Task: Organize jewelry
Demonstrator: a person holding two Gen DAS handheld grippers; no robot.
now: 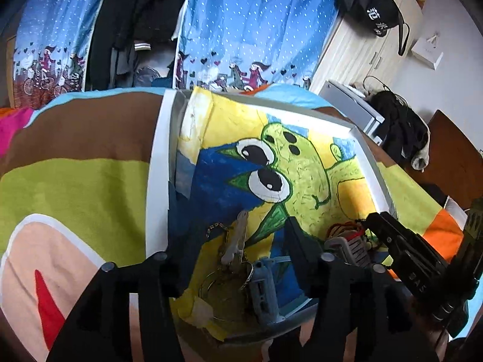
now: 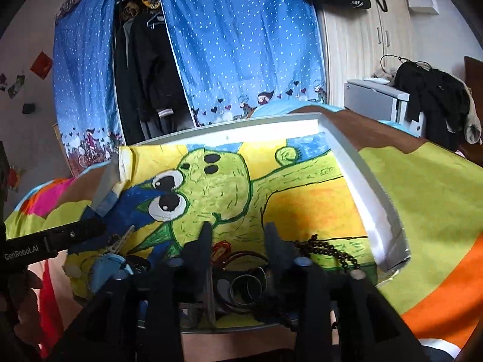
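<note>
hovering over the near end of the tray (image 2: 347, 154), both grippers are spreading their fingers and holding nothing. the right gripper (image 2: 238, 235) is facing the rings (image 2: 247, 286) and beads (image 2: 332, 250); the left gripper (image 1: 229, 235) is facing the keys (image 1: 238, 241). next it seems to need lowering and closing on one piece.

I see the shallow white-walled tray (image 2: 356, 178) lying on the striped multicoloured bedspread (image 2: 422, 199), with the painted cartoon paper sheet (image 2: 302, 199) lining its floor. At the tray's near edge, the string of dark round beads (image 2: 329, 249) lies to the right, the red cord bundle (image 2: 225, 247) just left of it, the metal rings (image 2: 247, 285) nearer me. Farther left sit the metal key (image 1: 238, 238) and, beside it, the grey plastic fob (image 1: 262, 289). Behind the bed hangs the dotted blue curtain (image 2: 235, 45).
</note>
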